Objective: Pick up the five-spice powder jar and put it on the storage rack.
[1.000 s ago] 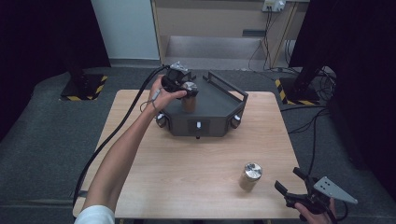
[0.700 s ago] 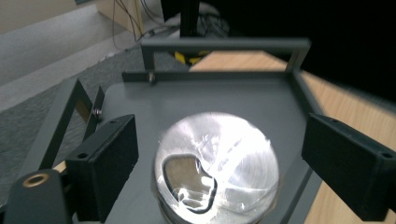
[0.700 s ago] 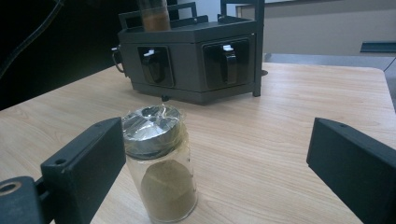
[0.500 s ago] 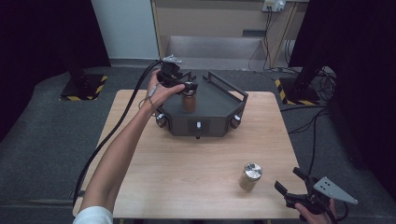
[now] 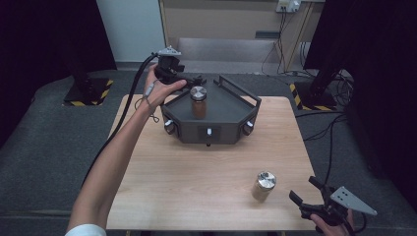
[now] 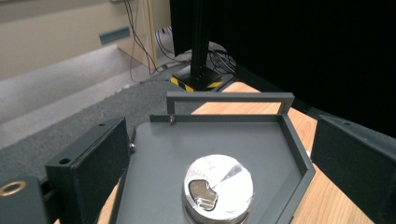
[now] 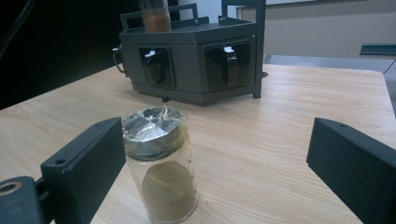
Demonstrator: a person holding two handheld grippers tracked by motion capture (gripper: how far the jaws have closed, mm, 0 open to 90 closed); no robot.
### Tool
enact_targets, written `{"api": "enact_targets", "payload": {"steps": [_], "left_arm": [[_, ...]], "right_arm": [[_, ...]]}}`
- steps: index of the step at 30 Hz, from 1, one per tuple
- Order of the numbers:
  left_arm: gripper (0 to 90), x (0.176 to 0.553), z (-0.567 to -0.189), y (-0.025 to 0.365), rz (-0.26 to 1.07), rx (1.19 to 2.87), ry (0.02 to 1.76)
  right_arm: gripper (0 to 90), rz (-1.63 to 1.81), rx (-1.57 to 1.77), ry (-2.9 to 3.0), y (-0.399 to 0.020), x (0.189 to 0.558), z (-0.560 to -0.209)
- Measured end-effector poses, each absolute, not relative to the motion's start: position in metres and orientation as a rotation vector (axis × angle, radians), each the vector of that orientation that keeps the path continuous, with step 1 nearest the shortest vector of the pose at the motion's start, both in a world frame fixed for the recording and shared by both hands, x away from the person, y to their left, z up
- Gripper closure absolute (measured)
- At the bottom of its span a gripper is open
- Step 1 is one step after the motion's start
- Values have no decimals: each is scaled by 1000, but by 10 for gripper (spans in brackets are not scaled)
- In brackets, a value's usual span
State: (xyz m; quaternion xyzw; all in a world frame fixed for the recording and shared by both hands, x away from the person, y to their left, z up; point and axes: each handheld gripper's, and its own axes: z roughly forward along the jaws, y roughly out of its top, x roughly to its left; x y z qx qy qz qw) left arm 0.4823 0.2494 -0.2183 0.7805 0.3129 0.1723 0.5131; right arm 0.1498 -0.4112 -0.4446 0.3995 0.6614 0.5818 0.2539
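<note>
The wooden table [image 5: 196, 187] stood on grey carpet, with black curtains on both sides and a pale cabinet wall beyond it. Toward the table's far edge sat the dark hexagonal tray unit [image 5: 216, 120], knobs on its front faces and a rail round its top. A spice jar [image 5: 198, 102] with a silver lid stood upright on top of the unit, brown powder inside. A second spice jar [image 5: 263, 186] stood upright on the bare wood, well apart from the unit on its near right.

A second earlier the left hand had been over the jar on the unit, with the gripper around its lid; since then it had drawn back to the unit's far left corner, leaving the jar standing alone. The right side had not changed.

The left gripper [image 5: 194, 81] was held above the unit's left rear edge, arm stretched out from the near left, jaws spread wide and empty. The right gripper [image 5: 307, 194] hovered low, just right of the second jar, jaws parted, not touching it.
</note>
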Motion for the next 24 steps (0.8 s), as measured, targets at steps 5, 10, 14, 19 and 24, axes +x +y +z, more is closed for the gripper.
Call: {"api": "enact_targets", "payload": {"steps": [5, 10, 14, 19, 24], "left_arm": [[32, 472, -208, 256, 428, 1874, 732], [33, 460, -200, 264, 437, 1863, 712], [33, 447, -194, 266, 467, 1885, 674], [32, 427, -195, 272, 467, 1880, 624], [33, 403, -199, 289, 455, 1829, 574]], "right_arm": [[52, 1583, 1085, 1796, -411, 149, -445], [52, 1583, 1085, 1798, -411, 150, -444], [52, 1583, 1085, 1797, -411, 149, -444], [52, 1580, 1079, 1801, -411, 149, -444], [52, 1575, 1072, 1807, -410, 150, -443]]}}
